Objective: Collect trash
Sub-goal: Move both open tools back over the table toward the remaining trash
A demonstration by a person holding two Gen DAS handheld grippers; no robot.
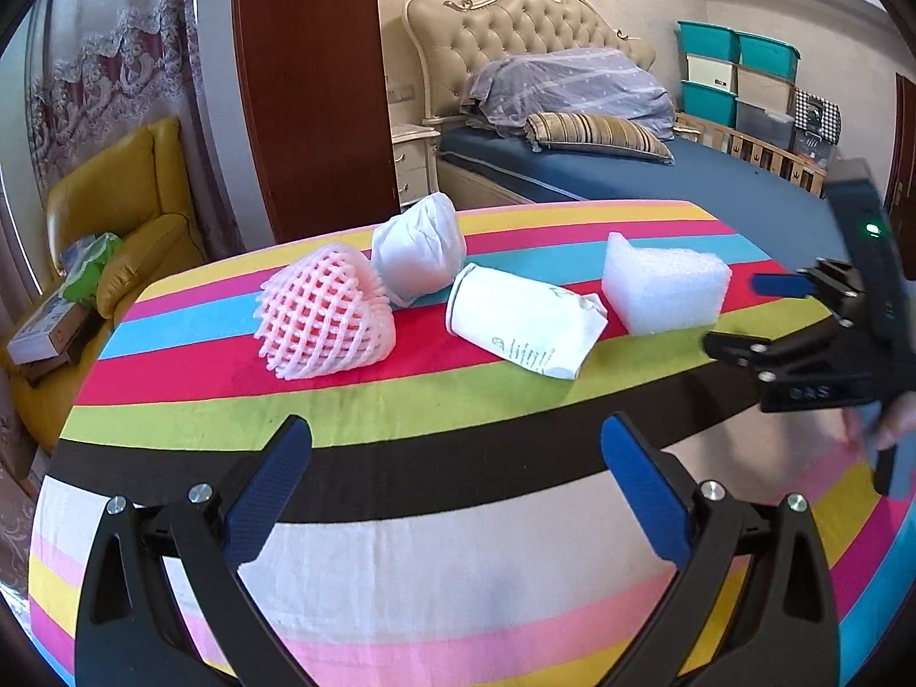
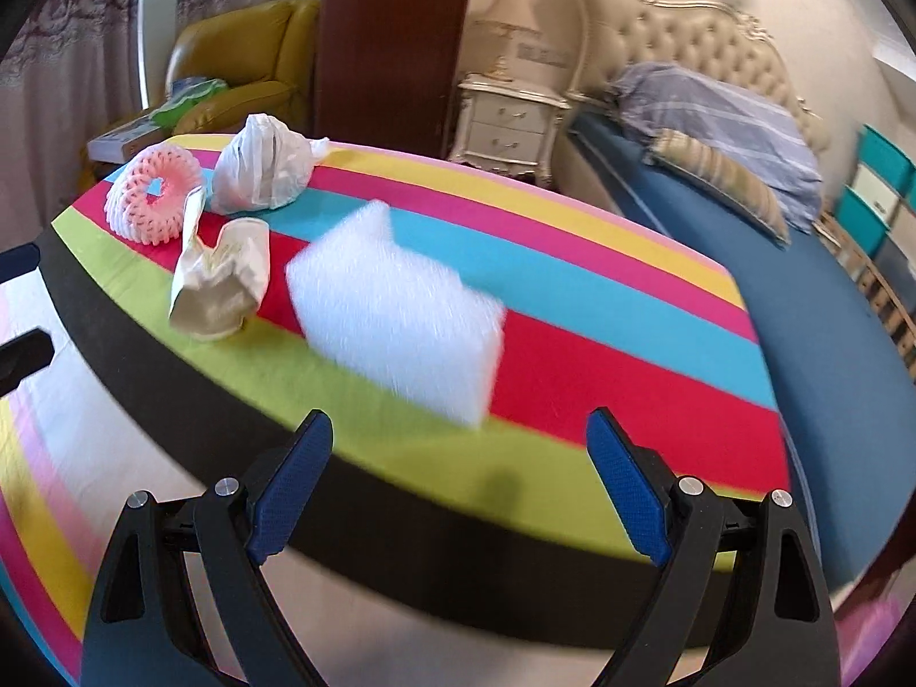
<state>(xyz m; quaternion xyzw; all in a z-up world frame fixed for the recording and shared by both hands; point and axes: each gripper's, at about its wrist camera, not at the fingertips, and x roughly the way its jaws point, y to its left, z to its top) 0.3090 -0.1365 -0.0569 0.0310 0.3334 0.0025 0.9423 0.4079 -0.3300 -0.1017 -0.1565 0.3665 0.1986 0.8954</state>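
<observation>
Several pieces of trash lie on the striped tablecloth [image 1: 401,406]: a pink foam fruit net [image 1: 323,315], a knotted white plastic bag [image 1: 418,252], a crumpled white paper cup [image 1: 521,323] and a white foam block [image 1: 664,286]. My left gripper [image 1: 455,441] is open, well short of them above the black stripe. My right gripper [image 2: 458,429] is open too, just short of the foam block [image 2: 395,315], with the cup [image 2: 220,286], the bag [image 2: 260,172] and the net [image 2: 154,192] to its left. The right gripper [image 1: 738,315] shows at the right edge of the left wrist view.
A yellow armchair [image 1: 131,200] with boxes and a green pack stands left of the table. A dark wood panel [image 1: 309,86], a white nightstand [image 2: 509,120] and a bed with a blue sheet [image 1: 658,172] lie behind. Teal and white storage bins [image 1: 738,74] are stacked at the far right.
</observation>
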